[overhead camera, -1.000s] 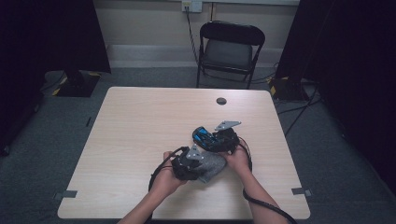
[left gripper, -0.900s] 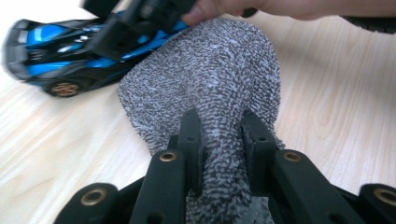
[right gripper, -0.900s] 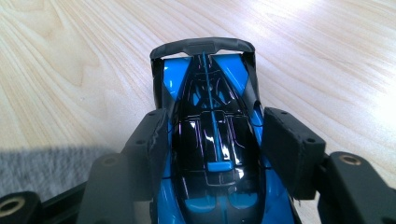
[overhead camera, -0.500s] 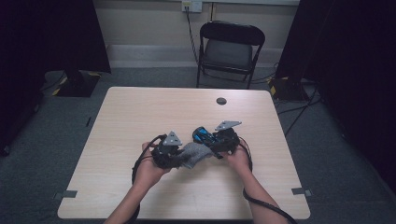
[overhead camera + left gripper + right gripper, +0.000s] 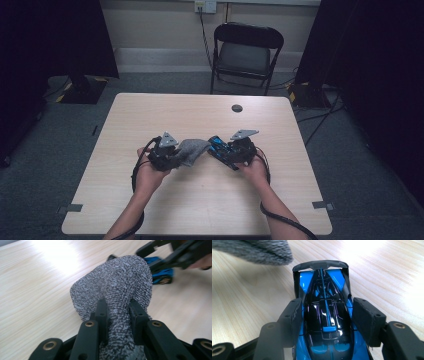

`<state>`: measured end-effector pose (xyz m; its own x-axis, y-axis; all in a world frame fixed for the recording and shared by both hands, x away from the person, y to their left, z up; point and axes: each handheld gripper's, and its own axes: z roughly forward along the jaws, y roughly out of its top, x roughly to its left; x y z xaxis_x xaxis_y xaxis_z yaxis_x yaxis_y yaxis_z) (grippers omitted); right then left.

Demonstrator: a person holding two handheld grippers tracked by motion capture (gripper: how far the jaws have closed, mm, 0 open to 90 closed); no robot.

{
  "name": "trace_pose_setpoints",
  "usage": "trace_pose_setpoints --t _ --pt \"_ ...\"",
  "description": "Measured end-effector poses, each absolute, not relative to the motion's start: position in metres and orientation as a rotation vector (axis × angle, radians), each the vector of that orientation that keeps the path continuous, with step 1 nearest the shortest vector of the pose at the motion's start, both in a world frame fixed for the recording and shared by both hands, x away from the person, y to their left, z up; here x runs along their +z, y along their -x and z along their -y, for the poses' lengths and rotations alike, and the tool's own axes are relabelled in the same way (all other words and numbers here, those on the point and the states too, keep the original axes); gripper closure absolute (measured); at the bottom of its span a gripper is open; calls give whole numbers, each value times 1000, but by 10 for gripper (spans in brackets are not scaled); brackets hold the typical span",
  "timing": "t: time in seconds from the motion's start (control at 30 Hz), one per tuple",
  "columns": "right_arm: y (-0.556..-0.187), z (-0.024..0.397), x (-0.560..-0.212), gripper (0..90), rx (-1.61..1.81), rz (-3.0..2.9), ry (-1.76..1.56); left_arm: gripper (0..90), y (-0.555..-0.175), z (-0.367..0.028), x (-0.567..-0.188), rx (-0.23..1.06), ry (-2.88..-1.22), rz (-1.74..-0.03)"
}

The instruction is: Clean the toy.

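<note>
Left gripper view: grey cloth (image 5: 117, 287) pinched between the left tongs (image 5: 117, 315), bunched and rising off the surface (image 5: 32, 290). High view: cloth (image 5: 192, 149) sits near surface centre, left tongs (image 5: 176, 156) at its 8 o'clock. Blue car (image 5: 220, 149) just beside the cloth at its 3 o'clock. Right gripper view: right tongs (image 5: 325, 320) clamp the car (image 5: 324, 322) by both flanks, spoiler pointing away; cloth edge (image 5: 257, 251) at the car's 11 o'clock. Black disc (image 5: 237, 108) at 12 o'clock, well apart. Chair (image 5: 245, 52) beyond the far edge.
</note>
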<state>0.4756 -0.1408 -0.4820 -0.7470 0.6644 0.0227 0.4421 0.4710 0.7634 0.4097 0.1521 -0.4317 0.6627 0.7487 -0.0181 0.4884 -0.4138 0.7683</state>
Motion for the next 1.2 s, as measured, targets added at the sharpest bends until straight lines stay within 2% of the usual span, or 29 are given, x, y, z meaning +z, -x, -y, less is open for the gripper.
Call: trace_pose_setpoints --t 0.3,0.6,1.2 --pt "-475 142 -483 414 1156 -2434 -947 726 -419 -152 -450 513 -2125 -1043" --pt "-475 140 -482 414 1141 -2437 -943 723 -416 -119 -467 408 -2264 -971" --pt "-475 139 -481 414 1128 -2442 -944 727 -400 -94 -468 295 -2306 -895"
